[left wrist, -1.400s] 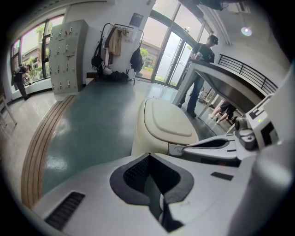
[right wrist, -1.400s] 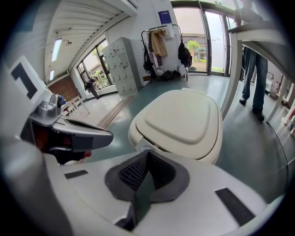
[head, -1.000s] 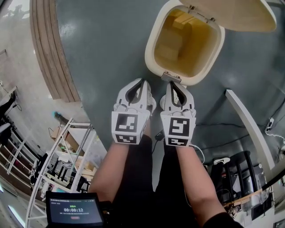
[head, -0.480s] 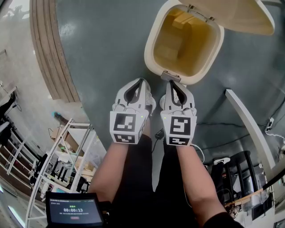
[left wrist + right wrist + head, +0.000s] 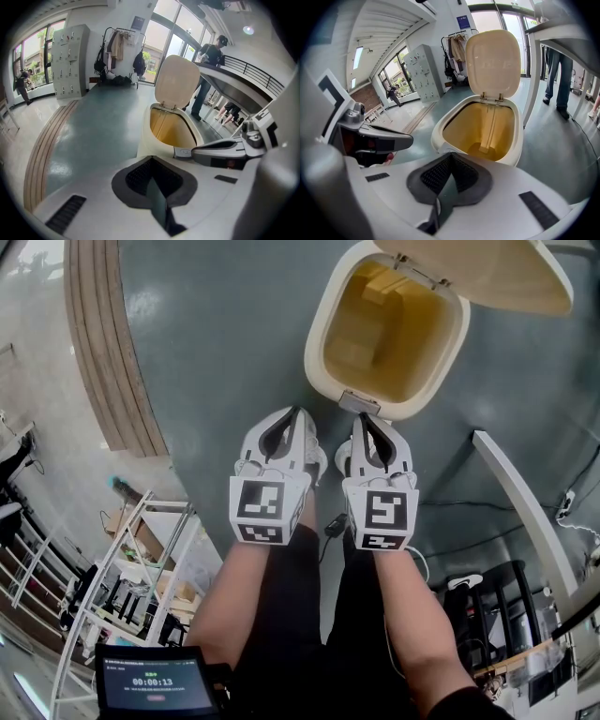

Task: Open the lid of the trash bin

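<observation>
The trash bin (image 5: 319, 343) stands on the grey floor (image 5: 225, 343) straight ahead of the person, at the top of the head view. Its lid (image 5: 487, 268) is up, swung back on the hinge at the far rim, and the yellow inside (image 5: 384, 324) is open to view. In the right gripper view the lid (image 5: 493, 61) stands nearly upright behind the opening of the bin (image 5: 440, 133). A small grey tab (image 5: 359, 401) sits on the bin's near rim.

The right gripper (image 5: 361, 418) points at this tab, its tip just beside it; whether it touches cannot be told. Its jaws are pressed together at the tips and hold nothing, which the right gripper (image 5: 451, 157) shows in its own view. The left gripper (image 5: 296, 412) lies alongside it, near the bin's near left corner but apart from it. Its jaws are likewise closed with nothing between them, as the left gripper (image 5: 151, 163) shows in its own view, where the bin (image 5: 145, 136) and the raised lid (image 5: 177, 82) stand ahead and to the right.

A wooden strip (image 5: 103, 343) runs along the floor at the left. A small screen (image 5: 155, 681) sits at the bottom left of the head view, and a white bar (image 5: 525, 512) slants at the right. In the left gripper view, lockers (image 5: 70, 61) and a coat rack (image 5: 117, 51) stand at the far wall, and a person (image 5: 208, 65) stands behind the bin.
</observation>
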`<state>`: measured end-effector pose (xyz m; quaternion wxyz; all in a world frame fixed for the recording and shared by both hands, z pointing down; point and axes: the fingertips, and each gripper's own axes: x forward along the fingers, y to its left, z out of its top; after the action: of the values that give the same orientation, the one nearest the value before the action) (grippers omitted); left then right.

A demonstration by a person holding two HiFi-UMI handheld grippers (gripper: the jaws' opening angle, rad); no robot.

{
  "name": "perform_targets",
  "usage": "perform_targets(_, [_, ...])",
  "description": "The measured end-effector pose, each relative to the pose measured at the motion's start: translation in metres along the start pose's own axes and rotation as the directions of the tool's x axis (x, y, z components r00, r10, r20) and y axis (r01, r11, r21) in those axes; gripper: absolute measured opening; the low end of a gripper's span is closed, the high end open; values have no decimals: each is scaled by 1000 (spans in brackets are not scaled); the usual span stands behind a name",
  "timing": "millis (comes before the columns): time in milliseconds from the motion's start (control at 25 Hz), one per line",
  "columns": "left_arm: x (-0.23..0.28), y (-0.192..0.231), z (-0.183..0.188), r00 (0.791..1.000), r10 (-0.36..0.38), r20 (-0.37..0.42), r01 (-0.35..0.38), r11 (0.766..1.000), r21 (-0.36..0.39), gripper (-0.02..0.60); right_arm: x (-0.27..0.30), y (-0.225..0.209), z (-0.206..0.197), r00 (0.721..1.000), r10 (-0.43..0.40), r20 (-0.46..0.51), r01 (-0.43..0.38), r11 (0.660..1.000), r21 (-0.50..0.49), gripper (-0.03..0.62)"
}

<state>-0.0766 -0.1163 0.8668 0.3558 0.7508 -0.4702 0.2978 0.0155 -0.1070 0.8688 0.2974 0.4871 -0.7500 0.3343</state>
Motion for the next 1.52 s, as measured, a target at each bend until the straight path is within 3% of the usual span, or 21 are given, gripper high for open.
perform_targets(480, [9,-2,10,1000,-7,16,7,1000,15,-2,-14,1,2,1000,7,14,-7,1000,24,2])
perform_targets(680, [-57,-12,45,998,-17,64,14,999,36,-2,-72,29,55,996,-12,93,6,997,71,2])
perform_targets(880, [-73,-39,91,992,-20,127,-3,983,185,-2,-92,16,100,989,-22,145,15,999,47,2])
perform_targets(960, [-68,-44,95,991,-33,132,11,987,162,-2,-89,9,102,988,-24,152,18,999,43,2])
perform_targets(1080, [-63,-49,97,990,-56,133,47,997,68,-2,-87,3,99,988,-26,149,21,999,33,2])
perform_targets(1280, [-59,-66,106,988,-54,145,20,975,223,-2,-85,-7,93,990,-15,142,7,999,51,2])
perform_targets(1360, [-52,-73,111,988,-54,143,17,970,243,-2,-83,-17,95,990,-4,140,-4,998,57,2])
perform_targets(1520, [-55,-80,135,985,-51,163,23,986,166,-2,-102,-32,114,989,-4,145,-1,1000,31,2])
